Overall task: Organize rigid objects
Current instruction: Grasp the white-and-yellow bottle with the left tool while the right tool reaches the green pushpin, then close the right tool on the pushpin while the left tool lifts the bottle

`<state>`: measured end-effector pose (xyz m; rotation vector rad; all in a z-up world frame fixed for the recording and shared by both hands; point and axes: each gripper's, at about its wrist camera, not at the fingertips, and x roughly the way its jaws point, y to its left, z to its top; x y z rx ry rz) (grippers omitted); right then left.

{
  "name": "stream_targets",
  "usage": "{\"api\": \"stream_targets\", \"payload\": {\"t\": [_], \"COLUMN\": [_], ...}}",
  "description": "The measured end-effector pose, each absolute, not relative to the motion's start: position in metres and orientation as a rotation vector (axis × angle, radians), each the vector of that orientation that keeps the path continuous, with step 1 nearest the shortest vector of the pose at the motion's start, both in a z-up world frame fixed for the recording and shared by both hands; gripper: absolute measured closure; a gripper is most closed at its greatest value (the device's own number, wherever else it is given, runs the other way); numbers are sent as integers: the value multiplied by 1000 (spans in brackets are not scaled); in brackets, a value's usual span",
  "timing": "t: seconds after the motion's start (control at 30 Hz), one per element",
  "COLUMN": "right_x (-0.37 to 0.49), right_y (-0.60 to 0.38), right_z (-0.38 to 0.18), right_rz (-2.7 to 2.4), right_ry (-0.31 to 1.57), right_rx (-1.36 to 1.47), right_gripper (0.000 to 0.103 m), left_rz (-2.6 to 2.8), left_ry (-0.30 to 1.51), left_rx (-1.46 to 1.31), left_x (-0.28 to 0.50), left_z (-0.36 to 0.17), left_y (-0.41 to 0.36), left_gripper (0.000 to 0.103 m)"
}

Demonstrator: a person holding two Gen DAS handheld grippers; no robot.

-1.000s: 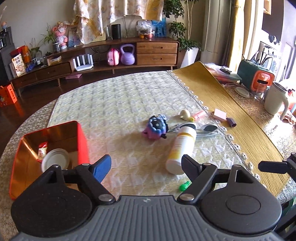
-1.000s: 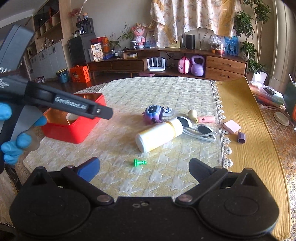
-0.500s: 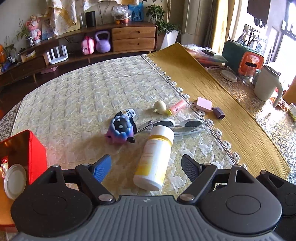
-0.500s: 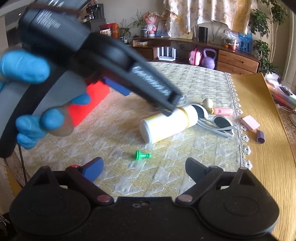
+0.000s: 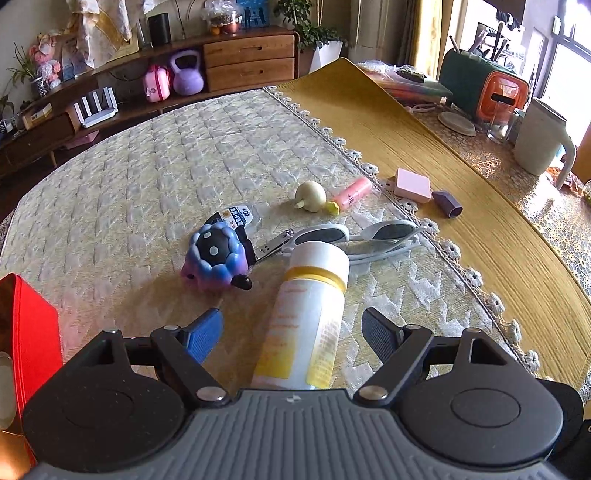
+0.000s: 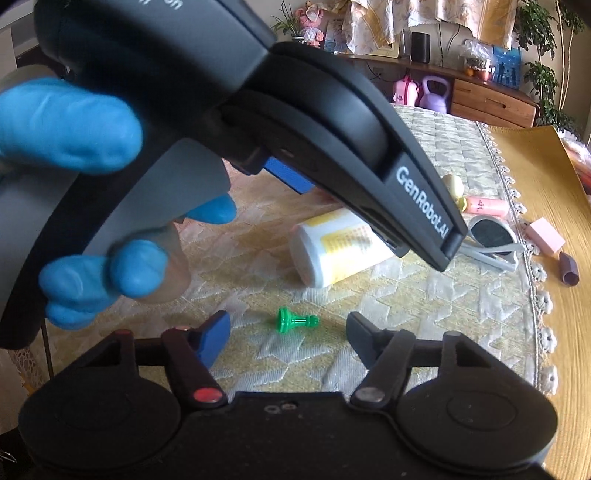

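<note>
Home living room, wooden sideboard (image 5: 236, 62) with drawers, potted plants (image 5: 303, 26), toys, cloth-covered dining table (image 5: 184, 162)

Daylight floods in from the window (image 5: 569, 51) at my right, blowing it out white. Fisheye bends every edge. My gloved left hand (image 6: 74, 147) looms close, soft and blurred.

We see only a corner of the red box (image 5: 29, 332), cut off by the left edge of the left wrist view. The white bottle (image 5: 306, 321) loses its base behind the left gripper (image 5: 291, 332) there. In the right wrist view that gripper's body covers the bottle's cap end and one lens of the sunglasses (image 6: 493, 240). The gloved hand (image 6: 85, 206) holding it is blurred, and we cannot read the print on the pink tube (image 6: 485, 206).
</note>
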<state>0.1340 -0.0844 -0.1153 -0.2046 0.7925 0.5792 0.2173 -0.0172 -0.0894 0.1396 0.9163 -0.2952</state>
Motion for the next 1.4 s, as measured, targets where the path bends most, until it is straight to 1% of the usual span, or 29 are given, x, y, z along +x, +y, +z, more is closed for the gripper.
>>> {"api": "stream_targets", "payload": {"t": [0.1,0.17,0.3,0.37,0.43,0.5,0.57,0.83,1.4], "right_x": [131,129,123,121,117,115,113,114,126], "right_y": [-82,-80,-77,-76,-75,-72,-72,-75,-85], "right_z": [-116,-116,-116,-116,-117,-117,-117,-114,-96], "right_rz": [577,572,567,570,571,571,567,536,488], "right_ry": [775,768,757,753,749,747,748,756,764], "right_rx": [-218,-232,-259,-268,-277,-282,-278,-272,-222], "right_gripper": [41,48,55,60,62,63,68,79,79], "left_rz": [-299,-307,-325,-331,-336,-345,-346,-333,-266], "left_ry": [919,915,912,908,903,904,906,902,907], "left_rx": [148,154,171,173,174,173,181,184,157], "left_x": [220,220,220,220,219,219,219,216,196], "left_z": [-95,-98,-102,-103,-103,-103,-104,-103,-87], "left_y": [-18,-19,-23,-25,-25,-26,-27,-28,0], "left_gripper": [21,22,35,38,44,52,55,57,58]}}
